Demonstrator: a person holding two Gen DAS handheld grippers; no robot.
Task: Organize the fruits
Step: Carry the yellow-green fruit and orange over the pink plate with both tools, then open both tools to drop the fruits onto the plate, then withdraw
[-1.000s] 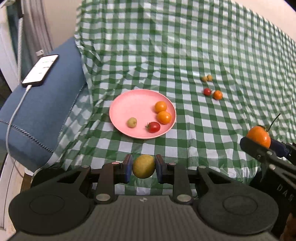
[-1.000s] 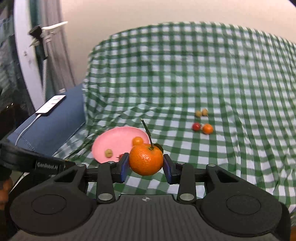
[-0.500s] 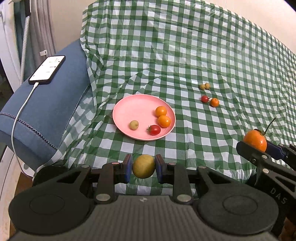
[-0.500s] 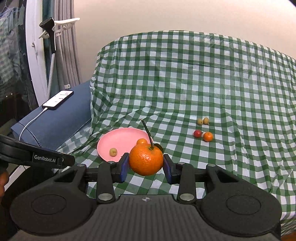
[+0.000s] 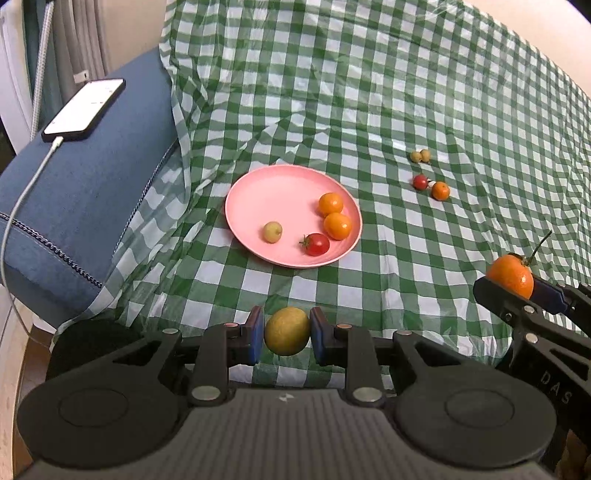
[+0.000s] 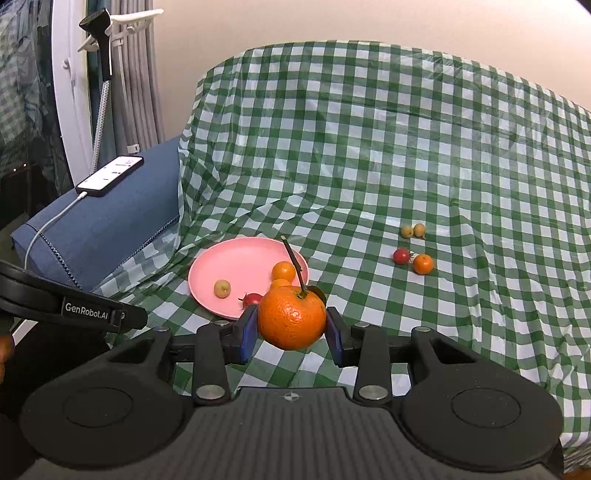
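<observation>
Your left gripper [image 5: 287,331] clamps a yellow-green fruit [image 5: 287,331]; your right gripper [image 6: 291,318] clamps a stemmed mandarin [image 6: 291,318]. Both hang over the cloth's [image 5: 369,92] near edge. The pink plate [image 5: 258,192] carries four fruits; apparently four remain loose at the right [image 5: 430,175].

A green checked cloth [image 6: 369,155] drapes the furniture beside a blue cushion [image 6: 107,218], under a plain cream wall [image 6: 332,22].
</observation>
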